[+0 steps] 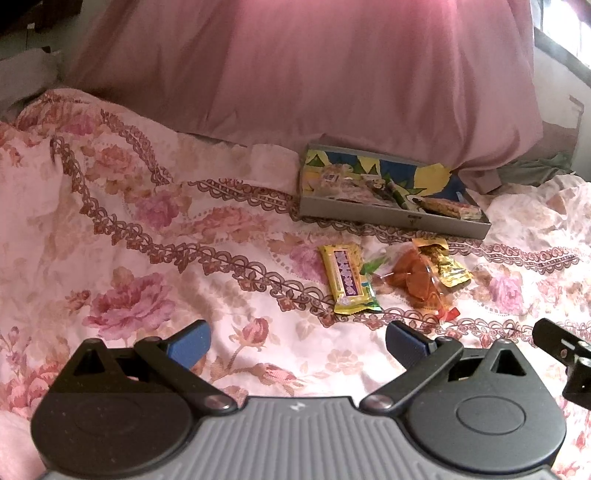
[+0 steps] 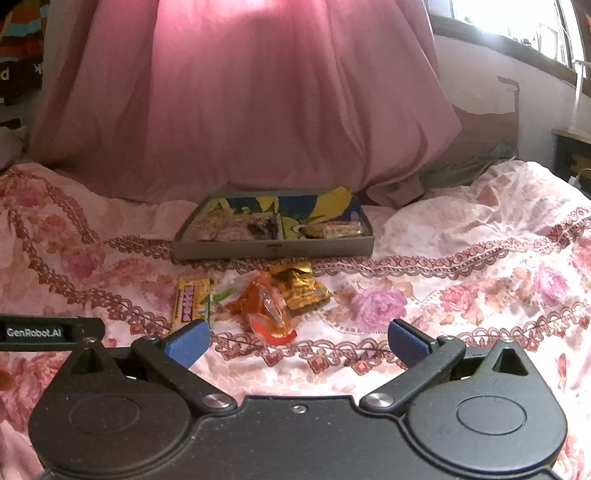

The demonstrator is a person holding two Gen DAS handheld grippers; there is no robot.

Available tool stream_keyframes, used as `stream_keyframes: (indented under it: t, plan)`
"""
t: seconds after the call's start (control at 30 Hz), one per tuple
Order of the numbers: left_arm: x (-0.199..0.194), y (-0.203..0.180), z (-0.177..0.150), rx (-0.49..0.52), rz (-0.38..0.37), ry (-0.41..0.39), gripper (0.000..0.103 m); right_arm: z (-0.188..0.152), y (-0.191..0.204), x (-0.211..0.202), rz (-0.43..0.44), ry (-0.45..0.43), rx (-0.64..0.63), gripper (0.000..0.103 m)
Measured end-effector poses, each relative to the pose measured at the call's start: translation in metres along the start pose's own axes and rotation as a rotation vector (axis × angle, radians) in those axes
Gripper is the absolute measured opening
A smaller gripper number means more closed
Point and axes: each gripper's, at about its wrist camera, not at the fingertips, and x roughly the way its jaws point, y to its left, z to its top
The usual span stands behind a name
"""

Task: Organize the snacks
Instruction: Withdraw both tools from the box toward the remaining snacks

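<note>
Jaws of left gripper and right gripper gaping wide, gripping nothing; window showing upper right, right view only.

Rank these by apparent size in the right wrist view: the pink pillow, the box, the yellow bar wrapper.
1. pink pillow, far the largest
2. box
3. yellow bar wrapper, smallest, though nearer the camera and partly hidden by a finger

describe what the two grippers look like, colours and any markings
Both look alike: the left gripper and the right gripper have matte black bodies with round housings, black linkage arms with silver pivot bolts, and textured blue finger pads. The left's centre panel is ribbed grey. White "GenRobot.AI" lettering shows on the left gripper's side.
</note>
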Motion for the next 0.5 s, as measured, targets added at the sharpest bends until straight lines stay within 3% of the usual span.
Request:
stream_keyframes:
  t: [0.33,0.5]
  plan:
    - [0.022,0.004,0.011,-0.020,-0.027,0.043,0.103,0.014,0.003,0.019,0.052,0.021,-0.085,0.102]
    - [0.039,0.001,0.026,0.019,-0.035,0.045,0.103,0.021,0.003,0.035,0.071,0.041,-0.168,0.102]
